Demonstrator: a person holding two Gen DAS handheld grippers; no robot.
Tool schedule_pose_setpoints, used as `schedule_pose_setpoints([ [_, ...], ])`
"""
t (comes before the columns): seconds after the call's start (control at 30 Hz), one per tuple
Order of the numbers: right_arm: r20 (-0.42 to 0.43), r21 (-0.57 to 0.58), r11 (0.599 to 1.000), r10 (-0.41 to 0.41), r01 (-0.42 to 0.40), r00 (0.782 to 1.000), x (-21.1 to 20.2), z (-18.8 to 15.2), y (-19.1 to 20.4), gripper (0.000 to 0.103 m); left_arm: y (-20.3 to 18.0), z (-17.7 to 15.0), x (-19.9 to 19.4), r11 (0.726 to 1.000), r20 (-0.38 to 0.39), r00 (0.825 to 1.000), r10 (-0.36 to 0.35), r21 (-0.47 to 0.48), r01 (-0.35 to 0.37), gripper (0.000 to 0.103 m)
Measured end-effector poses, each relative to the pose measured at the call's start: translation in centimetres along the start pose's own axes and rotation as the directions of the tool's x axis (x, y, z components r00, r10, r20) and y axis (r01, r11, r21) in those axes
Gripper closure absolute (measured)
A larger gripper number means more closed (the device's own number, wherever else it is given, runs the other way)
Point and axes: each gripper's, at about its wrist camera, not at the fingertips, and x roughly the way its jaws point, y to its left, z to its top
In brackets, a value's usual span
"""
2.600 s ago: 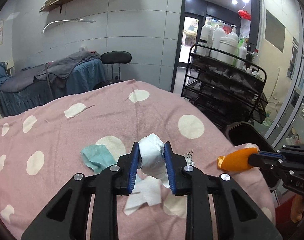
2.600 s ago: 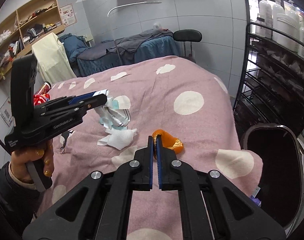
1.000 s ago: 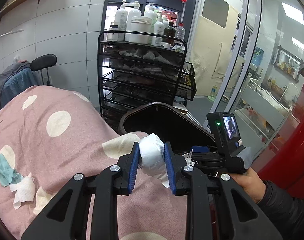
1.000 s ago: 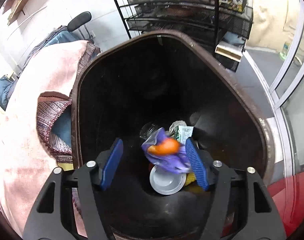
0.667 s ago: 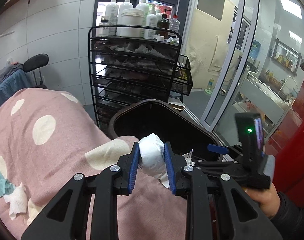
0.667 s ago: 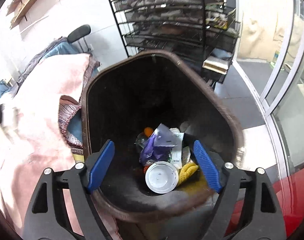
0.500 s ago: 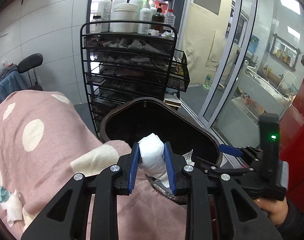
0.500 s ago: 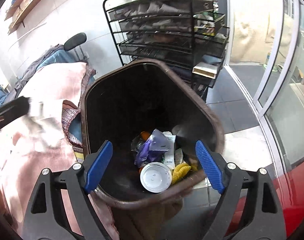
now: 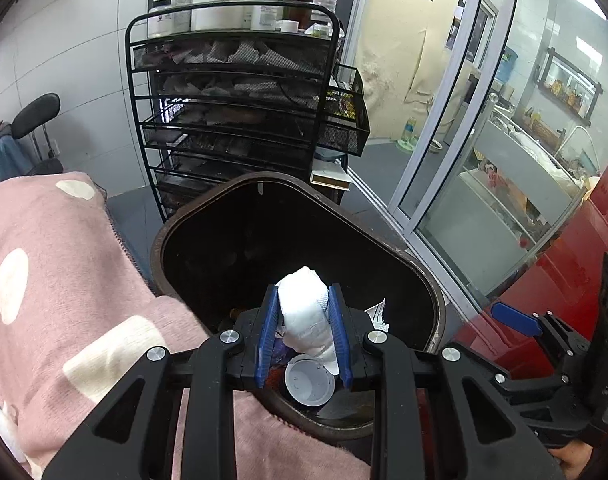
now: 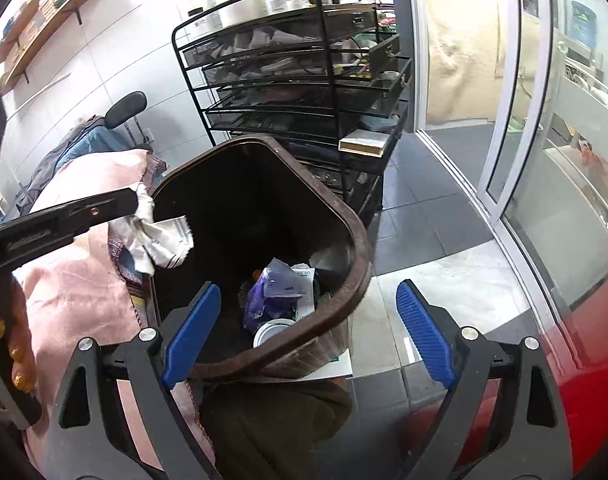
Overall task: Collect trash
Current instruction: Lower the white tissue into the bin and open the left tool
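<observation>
The left gripper pinches a crumpled white tissue between its blue pads, and in its own view the wad hangs over the near part of the bin's mouth. In the right wrist view the same tissue sits at the bin's left rim, right where the pink spotted bed cover ends, so the cover's edge touches the bin on that side.

The right gripper is spread wide with its jaws opening and nothing between them; its left pad lies over the bin's near rim and its right pad over the pale floor tiles just beside the bin.

The dark brown bin is open at the top, its walls deep and mostly bare. At the bottom lie a purple wrapper, a white round lid and scraps of paper.

Close behind the bin stands a black wire rack with bottles on top, leaving little room at the far rim. To the right the floor runs clear to a glass sliding door
</observation>
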Motion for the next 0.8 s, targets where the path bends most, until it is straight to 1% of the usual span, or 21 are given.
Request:
schedule_pose_setpoints([
  [0.03, -0.001, 0.002, 1.000, -0.002, 0.002, 1.000, -0.1, -0.1, -0.1, 0.014, -0.1, 0.0, 0.2, 1.000, -0.004, 1.000, 0.003, 0.000, -0.003, 0.077],
  [0.13, -0.001, 0.006, 1.000, -0.002, 0.002, 1.000, -0.2, -0.2, -0.2, 0.014, -0.5, 0.1, 0.9, 1.000, -0.017, 1.000, 0.013, 0.012, -0.013, 0.071],
  [0.17, 0.000, 0.007, 1.000, -0.002, 0.002, 1.000, -0.2, -0.3, -0.3, 0.014, -0.7, 0.1, 1.0, 1.000, -0.019, 1.000, 0.014, 0.019, -0.013, 0.062],
  [0.2, 0.001, 0.008, 1.000, -0.003, 0.003, 1.000, -0.2, -0.3, -0.3, 0.014, -0.9, 0.1, 1.1, 0.999, -0.017, 1.000, 0.020, 0.029, -0.019, 0.048],
  [0.23, 0.000, 0.008, 1.000, -0.004, 0.004, 1.000, -0.2, -0.3, -0.3, 0.014, -1.1, 0.1, 1.0, 0.999, -0.006, 1.000, 0.029, 0.039, -0.028, 0.040],
  [0.27, 0.001, 0.009, 1.000, -0.006, 0.006, 1.000, -0.3, -0.3, -0.4, 0.014, -1.3, 0.1, 0.9, 0.998, 0.006, 0.999, 0.033, 0.046, -0.033, 0.029],
  [0.3, 0.001, 0.011, 1.000, -0.009, 0.009, 1.000, -0.2, -0.3, -0.5, 0.014, -1.5, 0.1, 0.8, 0.998, 0.020, 0.999, 0.032, 0.053, -0.033, 0.021],
  [0.37, 0.005, 0.018, 1.000, -0.014, 0.014, 1.000, -0.3, -0.4, -0.7, 0.014, -1.7, 0.1, 0.4, 0.997, 0.032, 0.999, 0.033, 0.062, -0.035, 0.016],
  [0.4, 0.007, 0.020, 1.000, -0.017, 0.017, 1.000, -0.4, -0.4, -0.8, 0.014, -1.7, 0.1, 0.2, 0.997, 0.040, 0.998, 0.040, 0.067, -0.043, 0.016],
  [0.47, 0.007, 0.023, 0.999, -0.028, 0.028, 1.000, -0.4, -0.5, -1.0, 0.013, -1.9, 0.1, -0.6, 0.994, 0.068, 0.995, 0.076, 0.072, -0.080, 0.014],
  [0.53, 0.005, 0.032, 0.999, -0.036, 0.036, 0.999, -0.3, -0.5, -1.3, 0.013, -1.9, 0.1, -1.8, 0.989, 0.116, 0.986, 0.122, 0.069, -0.130, 0.011],
  [0.57, 0.003, 0.038, 0.999, -0.038, 0.038, 0.999, -0.3, -0.5, -1.4, 0.013, -2.0, -0.1, -2.8, 0.984, 0.150, 0.977, 0.152, 0.065, -0.164, 0.009],
  [0.63, 0.000, 0.045, 0.998, -0.038, 0.038, 0.999, -0.2, -0.5, -1.5, 0.013, -2.2, -0.4, -4.4, 0.979, 0.199, 0.963, 0.180, 0.059, -0.195, 0.006],
  [0.7, -0.003, 0.042, 0.998, -0.036, 0.036, 0.999, -0.1, -0.4, -1.3, 0.013, -1.9, -0.8, -5.7, 0.981, 0.227, 0.958, 0.173, 0.043, -0.188, 0.005],
  [0.8, 0.001, 0.022, 1.000, -0.019, 0.019, 1.000, 0.0, -0.3, -0.6, 0.013, -0.8, -1.6, -7.3, 0.986, 0.238, 0.958, 0.161, 0.007, -0.168, 0.005],
])
